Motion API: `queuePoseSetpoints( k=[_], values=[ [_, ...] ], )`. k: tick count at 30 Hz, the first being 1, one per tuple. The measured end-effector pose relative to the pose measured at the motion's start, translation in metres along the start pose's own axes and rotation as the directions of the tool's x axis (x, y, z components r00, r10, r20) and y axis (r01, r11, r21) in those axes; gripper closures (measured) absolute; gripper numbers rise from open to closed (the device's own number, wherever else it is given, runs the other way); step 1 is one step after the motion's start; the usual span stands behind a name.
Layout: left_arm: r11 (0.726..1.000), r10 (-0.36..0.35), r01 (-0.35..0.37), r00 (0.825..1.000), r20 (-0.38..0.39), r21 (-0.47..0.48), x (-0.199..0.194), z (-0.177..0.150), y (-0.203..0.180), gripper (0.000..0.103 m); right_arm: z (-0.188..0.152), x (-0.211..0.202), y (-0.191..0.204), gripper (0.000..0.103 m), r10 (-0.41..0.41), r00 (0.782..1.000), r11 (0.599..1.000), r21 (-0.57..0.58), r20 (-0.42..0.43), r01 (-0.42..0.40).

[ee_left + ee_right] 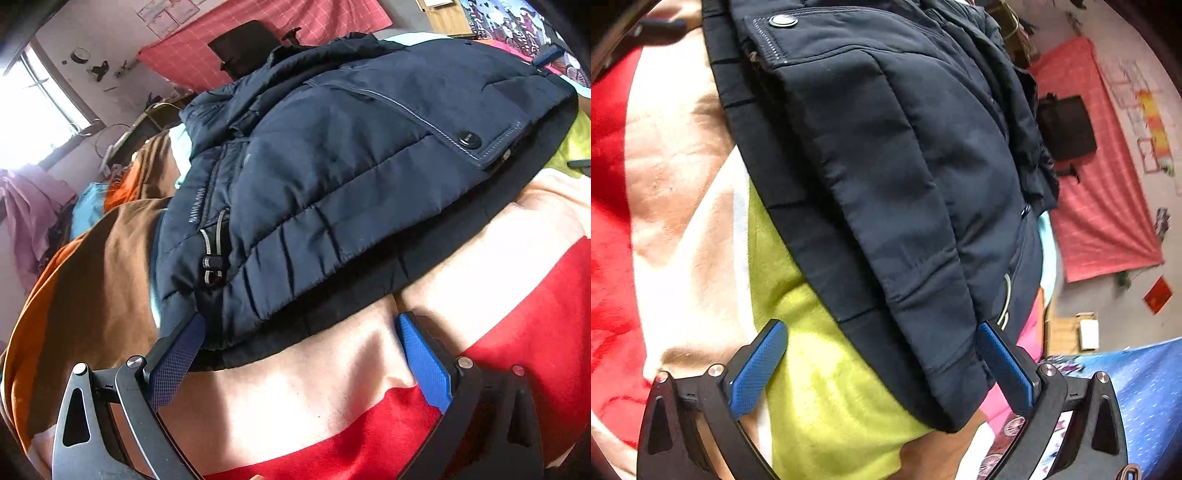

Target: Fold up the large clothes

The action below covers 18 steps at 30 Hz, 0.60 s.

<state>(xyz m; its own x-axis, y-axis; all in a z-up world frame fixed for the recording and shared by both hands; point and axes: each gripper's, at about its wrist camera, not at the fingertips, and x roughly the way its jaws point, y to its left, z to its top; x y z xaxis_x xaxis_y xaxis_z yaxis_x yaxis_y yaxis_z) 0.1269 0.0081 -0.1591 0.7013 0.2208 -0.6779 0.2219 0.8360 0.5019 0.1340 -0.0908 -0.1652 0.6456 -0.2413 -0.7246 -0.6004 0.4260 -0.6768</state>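
Jacket [332,177] is lying puffy on the blanket [314,398]; both the left gripper [299,354] and the right gripper [882,358] are gaping wide, so the fold is likely springing loose.

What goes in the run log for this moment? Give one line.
stage: fold in progress | navy padded jacket: folded on blanket | left gripper: open | right gripper: open, straddling jacket edge
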Motion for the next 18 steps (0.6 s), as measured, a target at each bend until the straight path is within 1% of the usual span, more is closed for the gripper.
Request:
queuePoseSetpoints(
  k=[1,2,4,8,9,11,13,16,18],
  values=[
    [1.0,0.014,-0.014,1.0,0.004,0.002,-0.001,0.0,-0.001,0.001,0.0,-0.001,0.002,0.0,-0.029,1.0,1.0,-0.009,0.009,0.029],
    [0.999,0.031,-0.031,0.999,0.01,0.005,-0.001,0.0,-0.001,0.001,0.0,-0.001,0.004,0.0,-0.081,0.996,0.996,-0.023,0.023,0.081],
    [0.998,0.058,-0.058,0.998,0.021,0.011,-0.003,-0.001,-0.004,0.001,0.001,0.001,0.008,0.0,-0.15,0.988,0.988,-0.038,0.039,0.151],
    [0.996,0.075,-0.076,0.997,0.034,0.049,-0.001,0.003,-0.008,0.001,0.003,0.001,0.011,0.0,-0.266,0.961,0.962,-0.048,0.08,0.27],
    [0.995,0.076,-0.078,0.996,0.037,0.057,-0.001,0.004,-0.01,0.001,0.004,0.001,0.012,0.0,-0.279,0.956,0.957,-0.052,0.092,0.285],
    [0.993,0.083,-0.086,0.996,0.044,0.079,0.004,0.008,-0.011,0.001,0.006,0.001,0.012,0.0,-0.32,0.939,0.943,-0.058,0.128,0.329],
    [0.992,0.087,-0.091,0.995,0.045,0.088,0.009,0.009,-0.011,0.001,0.007,0.002,0.01,0.0,-0.343,0.927,0.934,-0.052,0.149,0.354],
    [0.991,0.095,-0.099,0.994,0.051,0.092,0.01,0.008,-0.008,0.001,0.009,0.008,-0.01,0.0,-0.383,0.908,0.923,0.027,0.169,0.384],
    [0.989,0.112,-0.117,0.992,0.056,0.093,0.01,0.007,-0.008,0.001,0.012,0.001,-0.024,0.0,-0.373,0.911,0.927,0.117,0.174,0.357]
  ],
)
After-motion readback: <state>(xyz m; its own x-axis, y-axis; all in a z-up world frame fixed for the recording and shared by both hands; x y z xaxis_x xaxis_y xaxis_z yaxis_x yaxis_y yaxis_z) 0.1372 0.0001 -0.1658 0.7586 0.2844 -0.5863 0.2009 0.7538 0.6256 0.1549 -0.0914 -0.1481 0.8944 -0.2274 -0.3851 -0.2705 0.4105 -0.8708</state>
